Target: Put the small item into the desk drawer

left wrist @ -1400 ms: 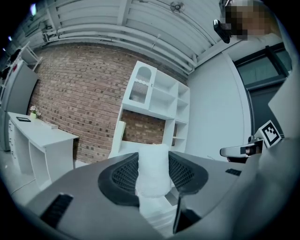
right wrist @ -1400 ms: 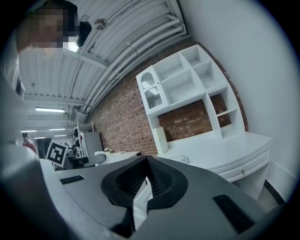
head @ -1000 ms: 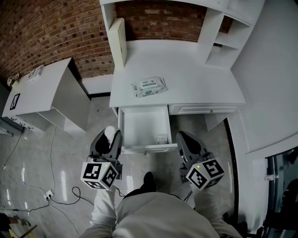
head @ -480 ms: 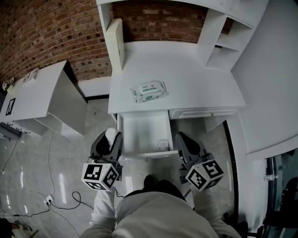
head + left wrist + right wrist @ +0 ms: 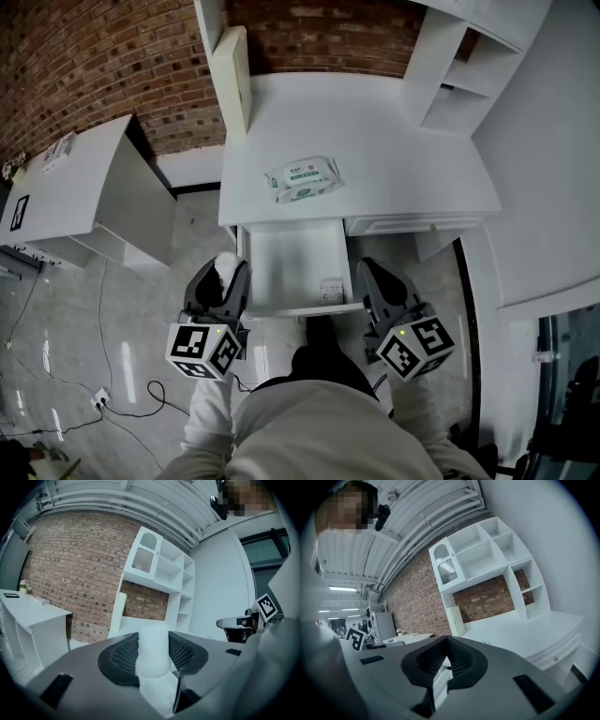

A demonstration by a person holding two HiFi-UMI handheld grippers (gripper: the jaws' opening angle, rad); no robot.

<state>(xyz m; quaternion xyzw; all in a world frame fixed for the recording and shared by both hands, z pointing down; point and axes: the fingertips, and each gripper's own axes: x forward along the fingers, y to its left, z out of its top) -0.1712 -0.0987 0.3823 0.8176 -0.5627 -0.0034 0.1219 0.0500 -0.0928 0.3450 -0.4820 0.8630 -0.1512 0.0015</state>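
Head view first: how much room is there at the drawer [image 5: 281,267]?

It stands pulled out of the white table [image 5: 375,131], its floor mostly bare. A small packet [image 5: 331,290] lies in its front right corner. The left tongs [image 5: 227,274] hang just outside the drawer's left edge, and the right tongs [image 5: 368,274] just outside its right edge.

What do they hold?

The left tongs grip a small white item [image 5: 152,651], jaws well apart around it, outside the drawer. The right tongs are closed on nothing.

Any print?

Green lettering on the wipes pack [image 5: 305,180] on the table, too small to read. The packet's print is just as unclear.
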